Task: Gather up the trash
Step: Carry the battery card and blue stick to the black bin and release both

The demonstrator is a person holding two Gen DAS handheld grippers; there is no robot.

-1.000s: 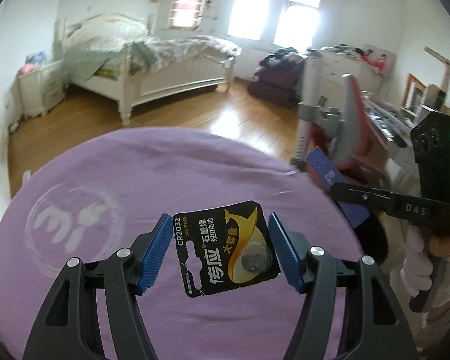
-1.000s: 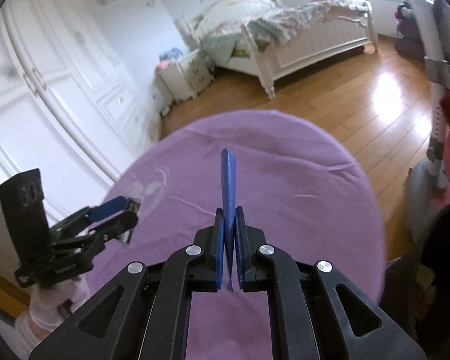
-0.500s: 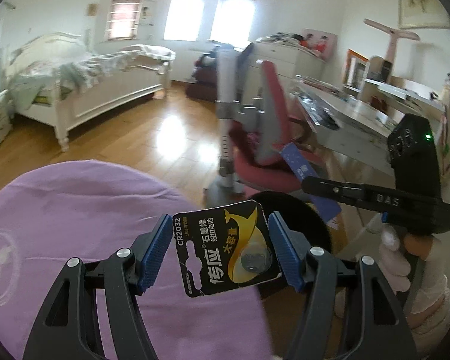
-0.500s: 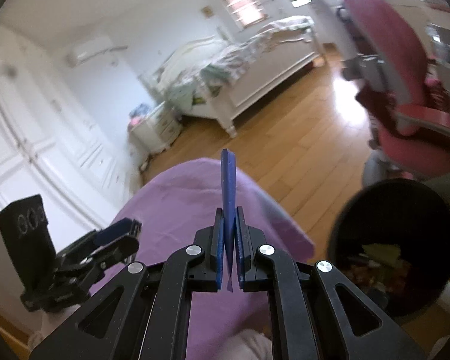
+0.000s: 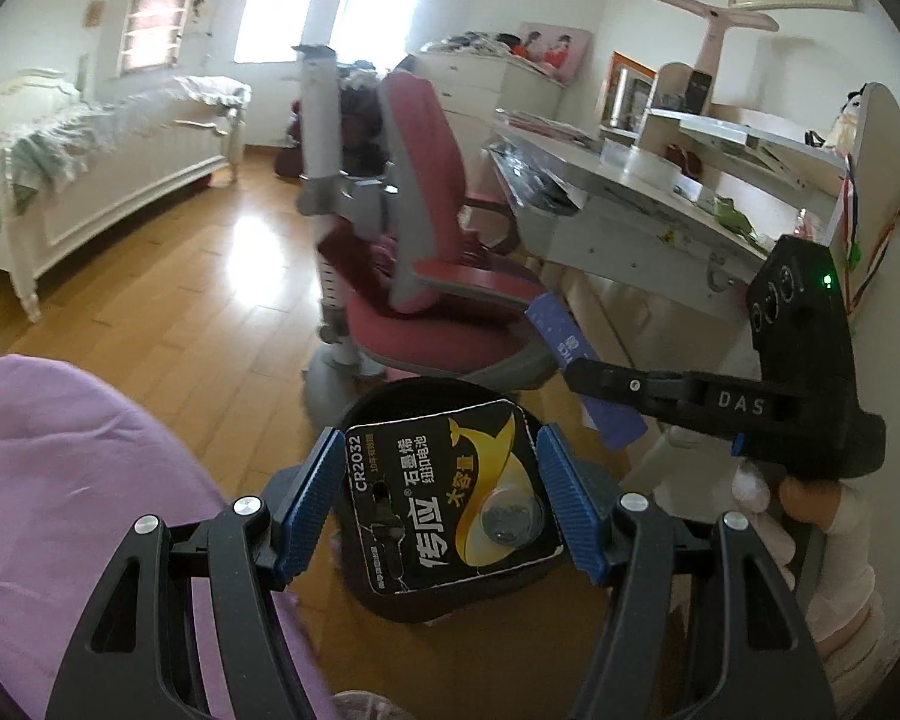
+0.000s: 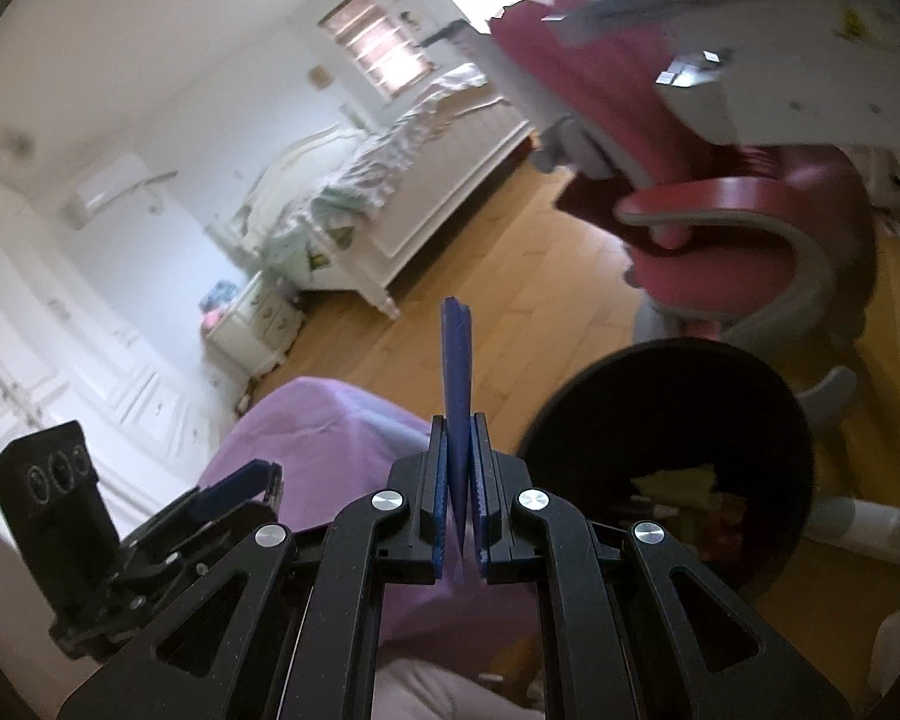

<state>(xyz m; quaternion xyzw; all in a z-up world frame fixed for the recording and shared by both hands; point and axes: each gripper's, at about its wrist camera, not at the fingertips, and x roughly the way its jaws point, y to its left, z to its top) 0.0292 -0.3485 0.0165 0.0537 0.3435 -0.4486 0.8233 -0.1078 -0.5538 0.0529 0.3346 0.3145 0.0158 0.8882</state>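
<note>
Left hand-held gripper pads clamp black battery card by its side edges | right hand-held gripper pinched narrow on thin blue packet standing edge-on | black trash bin below, litter inside | purple cloth left | pink chair, desk behind.
</note>
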